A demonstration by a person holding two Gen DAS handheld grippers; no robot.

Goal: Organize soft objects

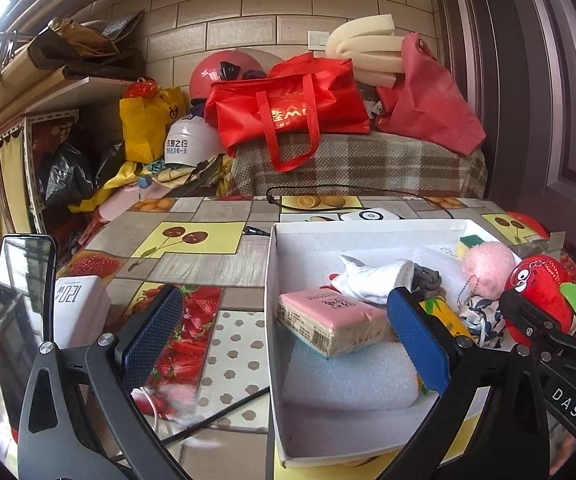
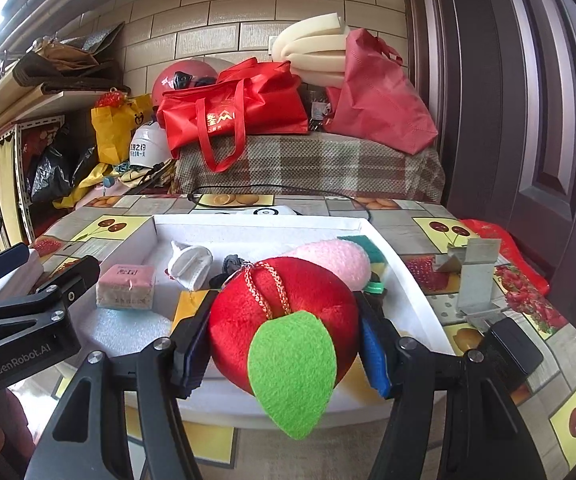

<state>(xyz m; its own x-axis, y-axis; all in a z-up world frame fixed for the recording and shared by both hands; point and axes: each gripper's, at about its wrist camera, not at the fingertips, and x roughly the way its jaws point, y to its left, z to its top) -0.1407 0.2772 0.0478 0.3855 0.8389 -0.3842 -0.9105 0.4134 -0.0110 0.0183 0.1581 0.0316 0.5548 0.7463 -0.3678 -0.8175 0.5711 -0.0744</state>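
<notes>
A red plush apple with a green felt leaf and a gold cord is pinched between the blue pads of my right gripper, which is shut on it just above the near end of the white box. In the left wrist view the same apple shows at the right edge. My left gripper stands wide open over the box's left wall, holding nothing. Inside the box lie a pink tissue pack, a rolled white cloth, a pink fluffy ball, a sponge and white foam.
A phone stands at the far left beside a white charger. Cables cross the fruit-print tablecloth. A metal bracket sits right of the box. Red bags, helmets and foam strips pile up behind; a door is at right.
</notes>
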